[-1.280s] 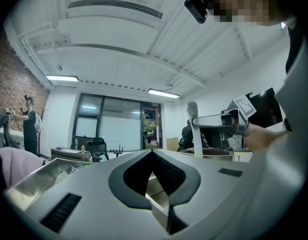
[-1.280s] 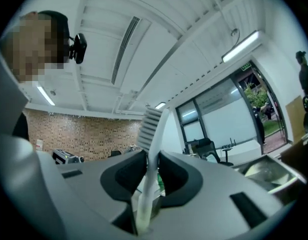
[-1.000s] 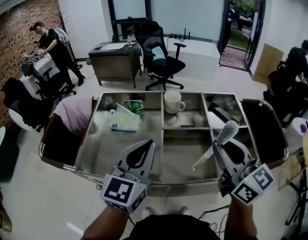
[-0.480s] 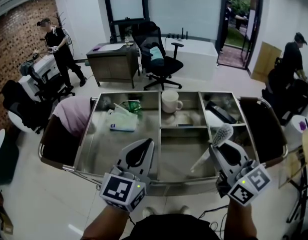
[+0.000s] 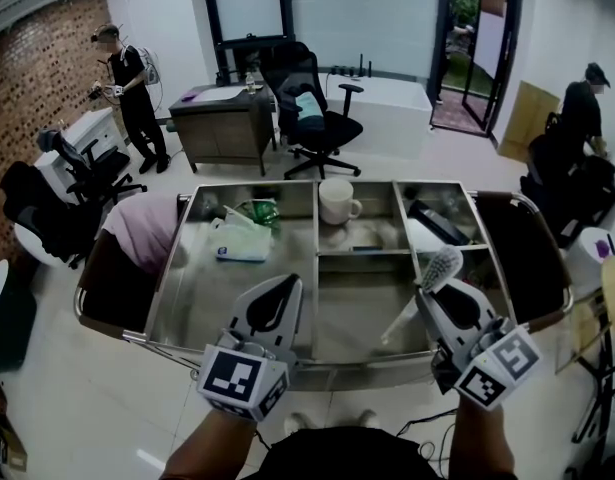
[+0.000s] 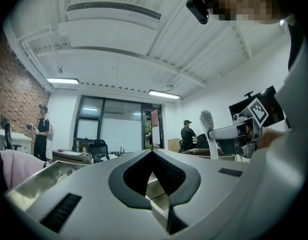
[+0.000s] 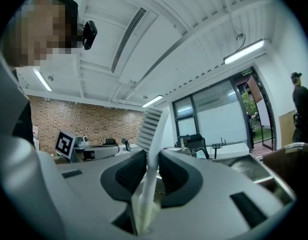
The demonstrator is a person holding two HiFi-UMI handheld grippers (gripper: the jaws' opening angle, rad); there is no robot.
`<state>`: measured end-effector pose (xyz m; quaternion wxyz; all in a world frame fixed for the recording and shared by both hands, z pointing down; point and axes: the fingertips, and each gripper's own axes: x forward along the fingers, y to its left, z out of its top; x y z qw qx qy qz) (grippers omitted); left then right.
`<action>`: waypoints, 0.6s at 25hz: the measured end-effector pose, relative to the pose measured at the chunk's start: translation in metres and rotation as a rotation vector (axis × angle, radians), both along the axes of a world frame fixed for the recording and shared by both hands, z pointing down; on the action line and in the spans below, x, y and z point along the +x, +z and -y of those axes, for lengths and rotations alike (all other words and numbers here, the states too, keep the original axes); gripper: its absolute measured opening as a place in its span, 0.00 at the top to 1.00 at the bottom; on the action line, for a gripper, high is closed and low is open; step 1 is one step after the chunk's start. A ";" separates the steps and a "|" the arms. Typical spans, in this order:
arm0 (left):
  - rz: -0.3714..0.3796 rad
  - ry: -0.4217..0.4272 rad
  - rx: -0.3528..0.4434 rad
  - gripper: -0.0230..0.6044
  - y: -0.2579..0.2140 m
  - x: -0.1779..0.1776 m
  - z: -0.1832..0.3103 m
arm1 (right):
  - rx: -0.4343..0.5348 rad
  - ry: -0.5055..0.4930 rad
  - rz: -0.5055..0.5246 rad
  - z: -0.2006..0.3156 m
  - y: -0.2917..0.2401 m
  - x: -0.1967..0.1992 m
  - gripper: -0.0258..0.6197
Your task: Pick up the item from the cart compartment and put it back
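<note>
A white brush [image 5: 439, 268] stands tilted with its bristle head up, over the steel cart's [image 5: 249, 360] front middle and right compartments. My right gripper [image 5: 433, 296] is shut on its handle; in the right gripper view the brush [image 7: 151, 134] rises between the two pads, above the gripper [image 7: 152, 158]. My left gripper [image 5: 290, 286] hovers over the cart's front left part, shut with nothing in it. Its tips meet in the left gripper view [image 6: 152, 152], where the brush [image 6: 208, 122] shows off to the right.
A white mug [image 5: 337, 201] sits in the back middle compartment. A plastic bag [image 5: 242, 238] lies in the large left one, and a black object [image 5: 439, 223] in the right one. A pink cloth [image 5: 142, 230] hangs on the left handle. Office chair [image 5: 312, 118] and people stand behind.
My right gripper with the brush has drifted slightly down and toward me. The left gripper has barely shifted. The person at back left has walked further away.
</note>
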<state>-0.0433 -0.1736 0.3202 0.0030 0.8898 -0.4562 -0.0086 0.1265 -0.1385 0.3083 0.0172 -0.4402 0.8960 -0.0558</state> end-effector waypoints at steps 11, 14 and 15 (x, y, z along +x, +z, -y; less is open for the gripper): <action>0.006 -0.007 -0.020 0.96 0.008 0.000 0.003 | -0.015 -0.001 -0.011 0.000 0.005 0.002 0.81; 0.011 -0.005 -0.026 0.96 0.008 0.000 0.002 | -0.023 0.005 -0.017 -0.001 0.007 0.006 0.81; 0.012 -0.005 -0.027 0.96 0.008 0.000 0.002 | -0.027 0.006 -0.019 -0.001 0.009 0.006 0.81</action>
